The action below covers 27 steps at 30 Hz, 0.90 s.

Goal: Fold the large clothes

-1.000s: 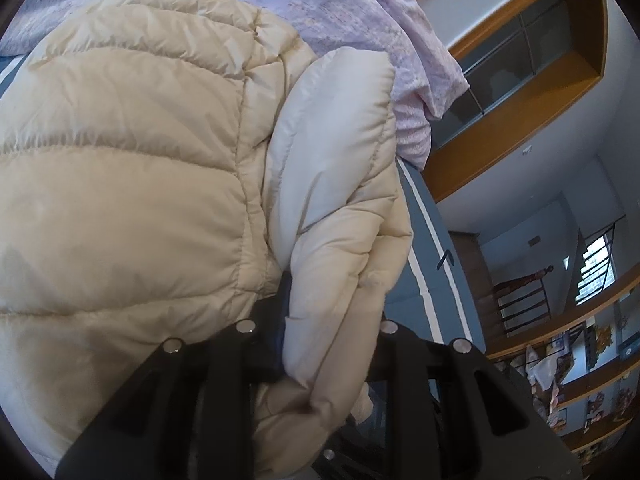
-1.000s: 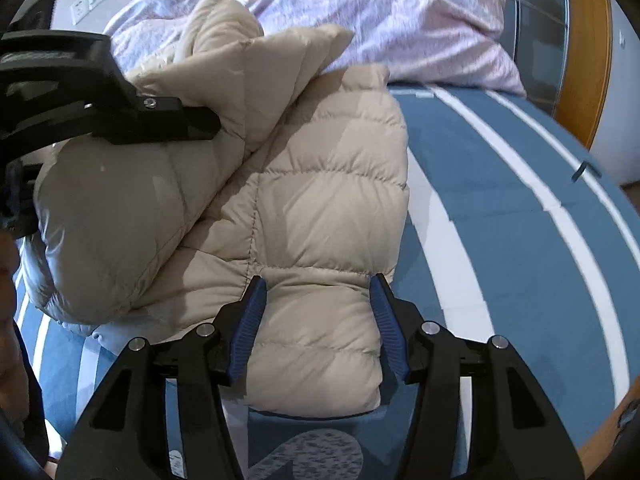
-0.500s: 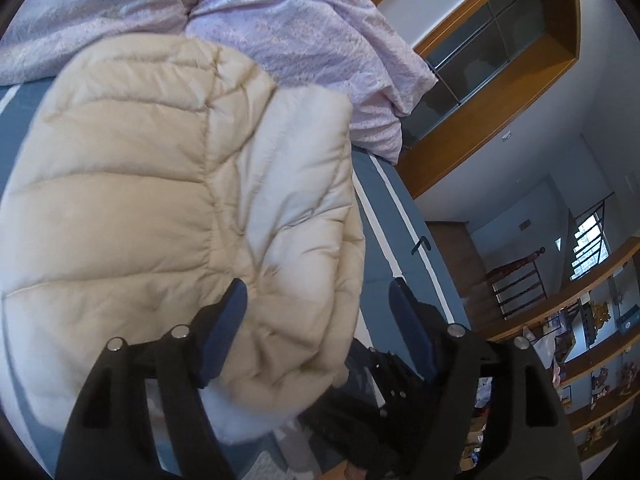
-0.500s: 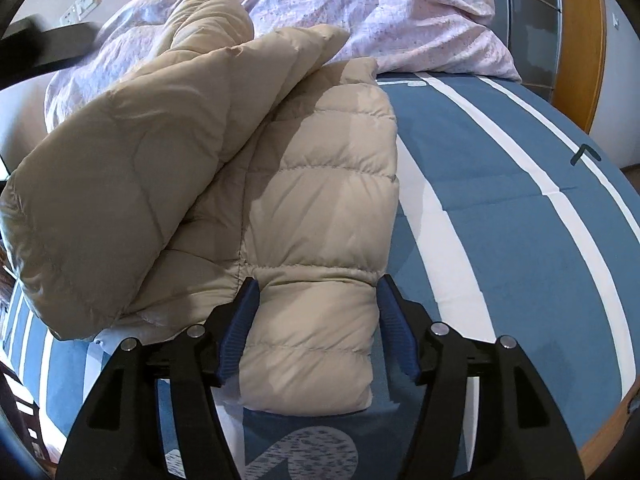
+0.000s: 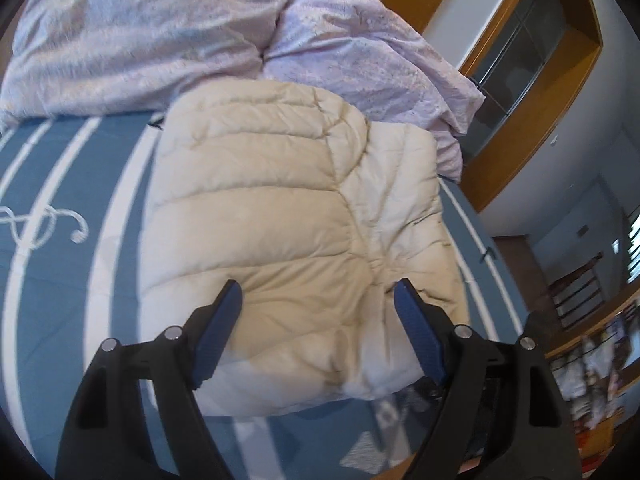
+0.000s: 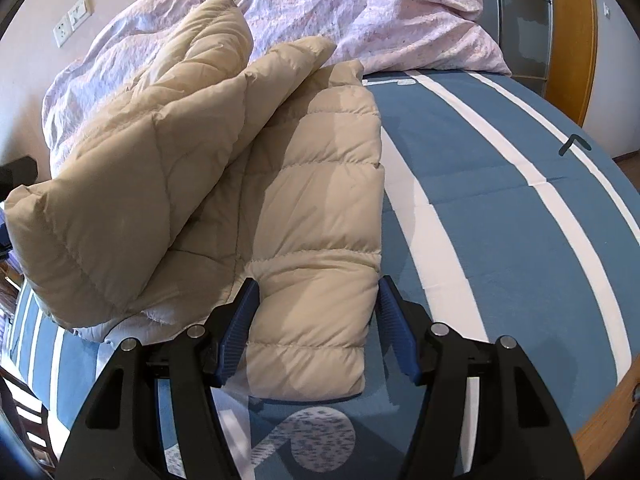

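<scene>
A cream quilted down jacket [image 5: 260, 208] lies folded on the blue striped bed cover [image 5: 60, 280]. My left gripper [image 5: 318, 286] hovers open over the jacket's near edge, with a wide gap between its blue pads and nothing pinched. In the right wrist view the jacket [image 6: 312, 200] has a thick flap [image 6: 132, 176] folded over on the left. Its narrow near end [image 6: 316, 320] lies flat on the bed between the jaws of my right gripper [image 6: 318, 282]. Those jaws stand open and straddle it, close to its sides without squeezing it.
A crumpled lilac quilt [image 5: 140, 40] [image 6: 360, 12] is heaped behind the jacket. Striped bed cover [image 6: 500, 240] stretches away to the right. The bed's wooden edge [image 6: 600, 420] runs at the lower right. A wood-framed glass panel [image 5: 540, 100] stands beyond the bed, and a wall socket [image 6: 72, 20] is at the upper left.
My left gripper let go of the jacket fold, opened wide and drew back and up. The fold now rests on the jacket. My right gripper's jaws widened a little and it stayed put.
</scene>
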Motion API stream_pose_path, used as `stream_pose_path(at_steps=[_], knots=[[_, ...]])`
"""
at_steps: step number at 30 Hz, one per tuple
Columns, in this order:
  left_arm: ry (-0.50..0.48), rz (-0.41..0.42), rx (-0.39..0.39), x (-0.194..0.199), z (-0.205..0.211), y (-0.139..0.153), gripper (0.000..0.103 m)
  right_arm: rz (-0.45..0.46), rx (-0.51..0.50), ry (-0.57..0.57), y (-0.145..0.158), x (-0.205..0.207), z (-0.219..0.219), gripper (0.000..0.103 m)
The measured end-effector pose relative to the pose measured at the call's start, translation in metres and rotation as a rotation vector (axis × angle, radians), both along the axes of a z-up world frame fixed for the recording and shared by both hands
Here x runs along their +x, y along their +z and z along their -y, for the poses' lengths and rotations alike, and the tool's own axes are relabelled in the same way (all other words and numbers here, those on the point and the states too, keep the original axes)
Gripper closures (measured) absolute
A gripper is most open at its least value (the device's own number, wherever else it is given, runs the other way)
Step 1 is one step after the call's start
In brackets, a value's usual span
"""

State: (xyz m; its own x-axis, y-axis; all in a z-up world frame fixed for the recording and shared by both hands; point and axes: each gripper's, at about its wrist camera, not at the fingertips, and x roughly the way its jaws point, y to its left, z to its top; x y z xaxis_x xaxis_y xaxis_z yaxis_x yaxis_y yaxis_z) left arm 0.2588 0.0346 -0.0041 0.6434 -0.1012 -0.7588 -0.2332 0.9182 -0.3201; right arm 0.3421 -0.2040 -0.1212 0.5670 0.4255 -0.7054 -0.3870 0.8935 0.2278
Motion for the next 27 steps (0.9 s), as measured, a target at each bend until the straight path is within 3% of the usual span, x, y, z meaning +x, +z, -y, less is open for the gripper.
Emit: stream_pose_path(at_steps=[3,11,20,27], knots=[[0.012,-0.006,0.067,-0.002,0.003,-0.003,0.025,0.006,-0.005,-0.001,0.002,-0.001,0.001,0.041],[-0.017,-0.066,0.142,0.013,0.025,-0.036,0.025,0.06,-0.029,-0.036,0.015,0.003,0.011,0.041],[-0.041,-0.071,0.135,0.028,0.042,-0.051,0.023,0.11,-0.023,-0.104,0.037,0.022,0.036,0.041],[-0.065,-0.067,0.127,0.033,0.053,-0.059,0.022,0.173,0.002,-0.055,0.071,0.032,0.025,0.041]])
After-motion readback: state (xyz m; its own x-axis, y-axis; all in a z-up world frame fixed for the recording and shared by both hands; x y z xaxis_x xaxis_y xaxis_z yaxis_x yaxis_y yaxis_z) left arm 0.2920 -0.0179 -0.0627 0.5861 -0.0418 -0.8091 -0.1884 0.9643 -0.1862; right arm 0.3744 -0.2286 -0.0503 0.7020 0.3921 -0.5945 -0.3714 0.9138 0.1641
